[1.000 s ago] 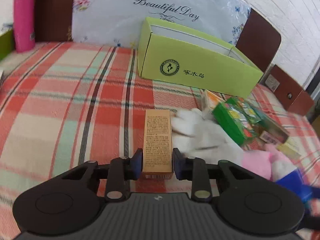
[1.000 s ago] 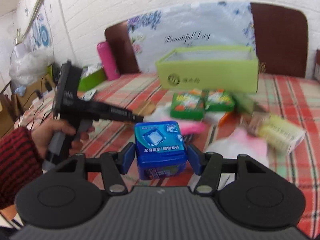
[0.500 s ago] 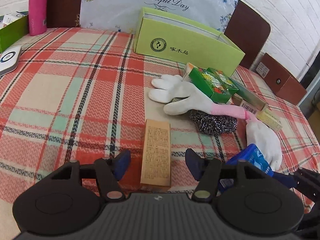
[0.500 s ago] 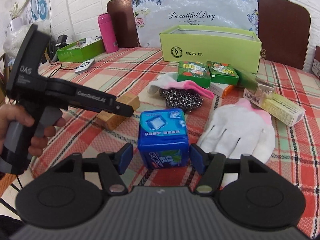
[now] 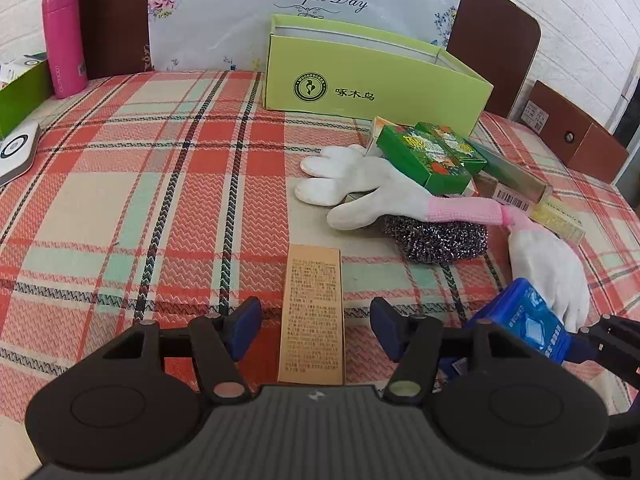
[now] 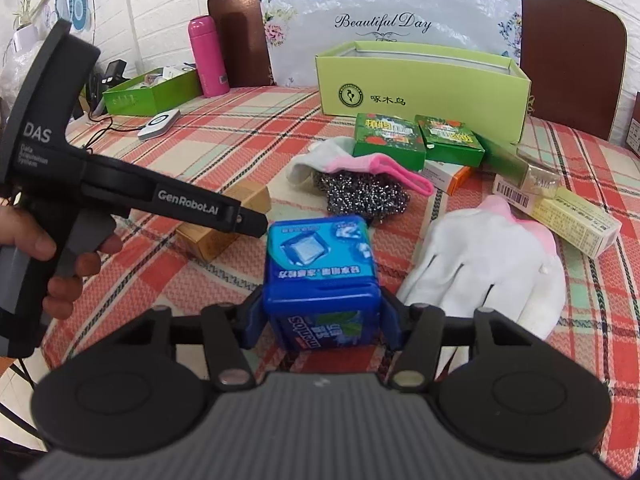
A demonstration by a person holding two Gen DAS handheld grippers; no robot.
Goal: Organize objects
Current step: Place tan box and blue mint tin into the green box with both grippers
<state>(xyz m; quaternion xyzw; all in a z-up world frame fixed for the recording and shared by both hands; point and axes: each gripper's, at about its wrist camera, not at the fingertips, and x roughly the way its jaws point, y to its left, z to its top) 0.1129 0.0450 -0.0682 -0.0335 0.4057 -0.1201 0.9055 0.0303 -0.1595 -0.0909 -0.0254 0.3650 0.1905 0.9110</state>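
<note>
My left gripper (image 5: 314, 330) is open, its pads on either side of a tan carton (image 5: 313, 312) that lies flat on the plaid tablecloth, with gaps on both sides. My right gripper (image 6: 322, 326) is shut on a blue mint box (image 6: 320, 268), which also shows at the right of the left wrist view (image 5: 524, 330). In the right wrist view the tan carton (image 6: 224, 222) lies under the left gripper's body (image 6: 120, 188). An open lime-green box (image 5: 372, 76) stands at the back of the table, also in the right wrist view (image 6: 420, 84).
White gloves (image 5: 360, 188) (image 6: 484, 264), a steel scourer (image 5: 436, 236), two green cartons (image 6: 416, 138) and pale cartons (image 6: 576, 220) lie right of centre. A pink flask (image 5: 64, 40), a green tray (image 6: 152, 92) and a white device (image 5: 14, 152) stand at the left.
My left gripper opened and let the tan carton down onto the cloth, then pulled back. My right gripper lowered the blue box to the table, opened, then shut on it again.
</note>
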